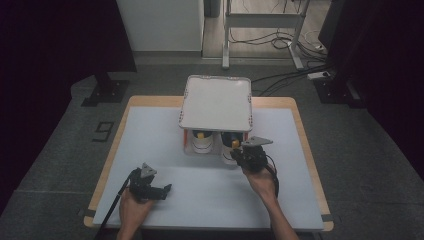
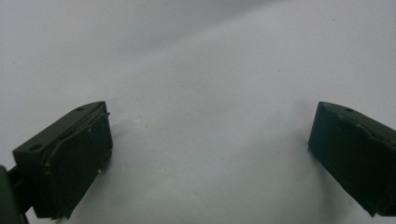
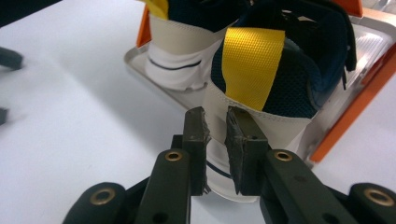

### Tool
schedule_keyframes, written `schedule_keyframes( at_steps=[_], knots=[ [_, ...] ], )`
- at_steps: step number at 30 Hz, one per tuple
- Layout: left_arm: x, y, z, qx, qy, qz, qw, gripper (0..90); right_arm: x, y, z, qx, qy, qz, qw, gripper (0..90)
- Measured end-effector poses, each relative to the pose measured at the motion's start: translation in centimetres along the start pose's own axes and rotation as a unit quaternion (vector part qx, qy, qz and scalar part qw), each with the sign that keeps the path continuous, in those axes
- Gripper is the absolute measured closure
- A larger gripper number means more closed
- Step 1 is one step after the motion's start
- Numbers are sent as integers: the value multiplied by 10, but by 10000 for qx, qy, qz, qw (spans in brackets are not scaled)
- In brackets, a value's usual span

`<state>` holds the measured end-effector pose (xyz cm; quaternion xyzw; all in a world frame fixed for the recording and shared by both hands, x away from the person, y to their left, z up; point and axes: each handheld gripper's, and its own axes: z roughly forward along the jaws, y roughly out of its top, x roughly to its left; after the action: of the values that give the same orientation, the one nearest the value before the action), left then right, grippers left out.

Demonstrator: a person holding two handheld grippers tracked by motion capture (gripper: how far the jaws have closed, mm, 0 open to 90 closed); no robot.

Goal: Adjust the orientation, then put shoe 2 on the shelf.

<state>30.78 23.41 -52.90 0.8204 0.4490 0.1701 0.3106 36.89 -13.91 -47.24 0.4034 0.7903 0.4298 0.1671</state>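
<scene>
Sneaker [image 3: 261, 112] at the shoe box's [image 1: 216, 102] open front, right gripper [image 3: 215, 140] pinched on its heel to draw it out, left gripper [image 2: 210, 154] gaping idle near the mat's [image 1: 210, 200] front-left corner.

White mat [image 1: 210, 195] on wooden table [image 1: 300, 115]; cables [image 1: 280, 40] behind.
</scene>
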Motion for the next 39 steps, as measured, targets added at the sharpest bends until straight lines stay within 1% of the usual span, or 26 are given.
schedule_keyframes(
  at_steps=[2, 8, 12, 15, 18, 23, 25, 27, 28, 32, 36, 39],
  knots=[
    [0, 0, 0, -1, 0, 1, 10000, 0, -2, 3, 6, -36, 13, 29, 10000, 783],
    [0, 0, 0, -3, 0, -1, 10000, 0, -8, 8, 22, -47, -124, -3, 9999, 791],
    [0, 0, 0, -2, 0, 1, 10000, 0, -11, 12, 28, -101, -237, 24, 9997, 797],
    [0, 0, 0, -2, 1, -1, 10000, 0, -14, 13, 33, -153, -252, 10, 9996, 797],
    [0, 0, 0, -4, 1, 2, 10000, 0, -16, 14, 36, -195, -247, 54, 9995, 790],
    [0, 0, 0, -4, 4, 2, 10000, 0, -14, 12, 32, -137, -123, 45, 9998, 727],
    [0, 0, 0, -4, 8, 5, 10000, 0, -12, 10, 27, -145, -13, 61, 9999, 683],
    [0, 0, 0, -5, 8, 5, 10000, 0, -11, 9, 24, -121, 14, 46, 9999, 647],
    [0, 0, 0, -5, 9, 6, 10000, 0, -9, 8, 21, -105, 36, 25, 9999, 613],
    [0, 0, 0, -4, 5, 5, 10000, 0, -8, 6, 12, -55, 170, 38, 9998, 524],
    [0, 0, 0, -4, 9, 6, 10000, 0, -7, 3, 4, 29, 239, 38, 9997, 444],
    [0, 0, 0, -3, 5, 3, 10000, 0, -5, 1, -1, 95, 205, -69, 9997, 398]
  ],
)
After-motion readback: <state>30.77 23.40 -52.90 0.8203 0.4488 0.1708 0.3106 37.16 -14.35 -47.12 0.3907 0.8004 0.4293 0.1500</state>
